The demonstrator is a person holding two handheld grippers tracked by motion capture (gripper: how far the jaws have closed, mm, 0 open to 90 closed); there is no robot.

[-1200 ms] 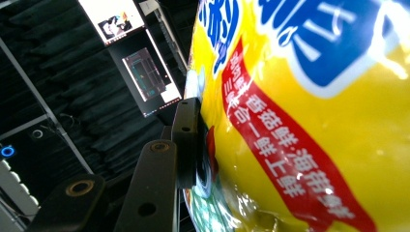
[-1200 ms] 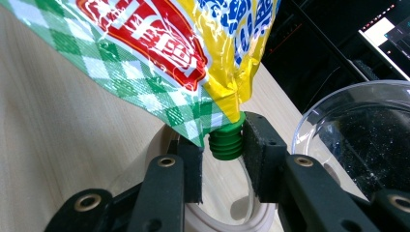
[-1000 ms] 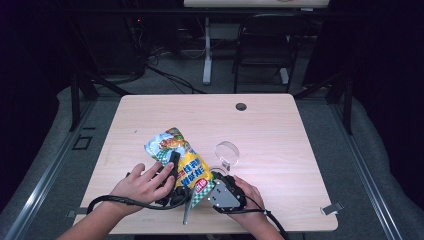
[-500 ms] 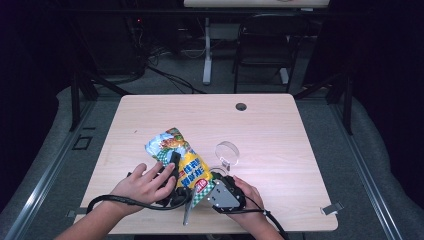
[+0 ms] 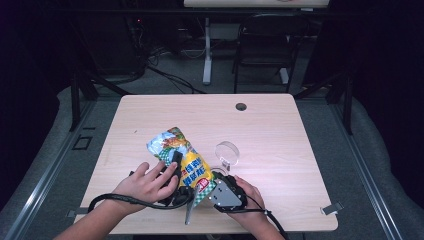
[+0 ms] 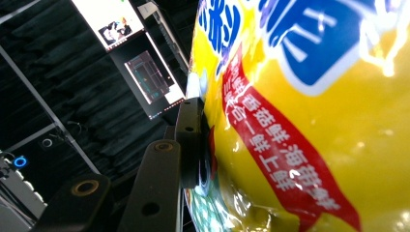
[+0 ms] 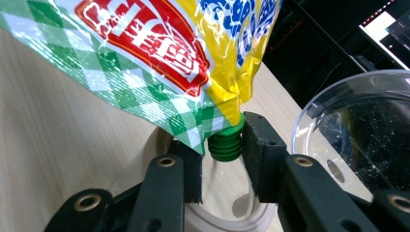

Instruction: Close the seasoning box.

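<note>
Right claw (image 7: 223, 157) around pouch spout (image 7: 225, 144)

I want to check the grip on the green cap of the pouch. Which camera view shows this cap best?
The right gripper view: the green cap sits close up between the right gripper's pads, below the pouch corner. The high view gives the pouch whole, but I cannot make out the cap there. The left gripper view shows the pouch's printed side.

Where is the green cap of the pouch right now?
The green cap sits between the right gripper jaws, at the pouch's near corner, just left of the clear bowl.
</note>
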